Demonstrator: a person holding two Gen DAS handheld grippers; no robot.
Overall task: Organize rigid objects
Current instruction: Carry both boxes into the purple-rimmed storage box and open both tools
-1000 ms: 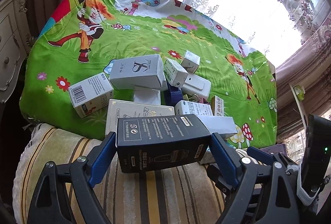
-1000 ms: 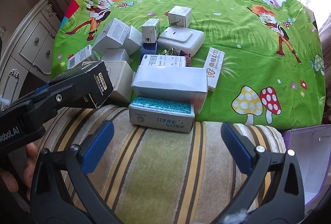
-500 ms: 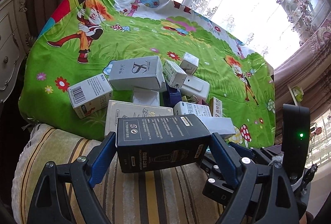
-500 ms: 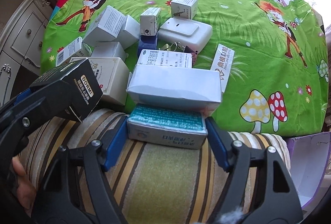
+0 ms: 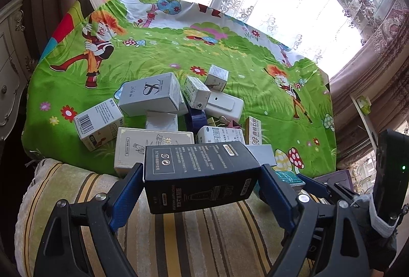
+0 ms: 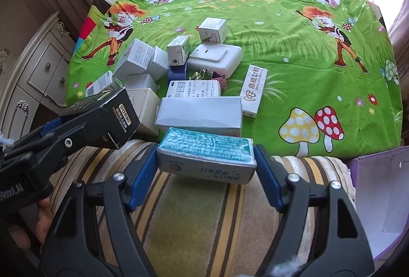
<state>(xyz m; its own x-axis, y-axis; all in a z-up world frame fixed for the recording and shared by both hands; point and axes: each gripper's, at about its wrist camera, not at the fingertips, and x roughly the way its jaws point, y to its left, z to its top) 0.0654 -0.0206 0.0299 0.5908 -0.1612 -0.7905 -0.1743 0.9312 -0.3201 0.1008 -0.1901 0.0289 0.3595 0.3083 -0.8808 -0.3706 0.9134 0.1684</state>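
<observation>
The left tongs (image 5: 202, 190) were clenched on a black box (image 5: 202, 174), whose two ends were pressed by the blue pads (image 5: 126, 194) above a striped cushion (image 5: 179, 238). In the right wrist view the same black box (image 6: 107, 118) was seen at the left, held in the left tongs (image 6: 84, 128), with part of a hand (image 6: 41, 228) visible below them. The right tongs (image 6: 205, 172) were clamped on a teal-topped box (image 6: 207, 156), both blue pads (image 6: 141, 177) being pressed against its short ends at the near edge of the surface (image 6: 294, 52), just over the striped cushion (image 6: 194, 220). Just beyond the teal-topped box a long white box (image 6: 200, 114) was lying across, and to its right a slim white carton (image 6: 253, 89) was lying apart from it. Farther off, a white rounded device (image 6: 217, 58) and several small white boxes (image 6: 143, 59) were clustered on the green cartoon-printed cloth. A purple open box (image 6: 381, 190) was seen at the near right.
</observation>
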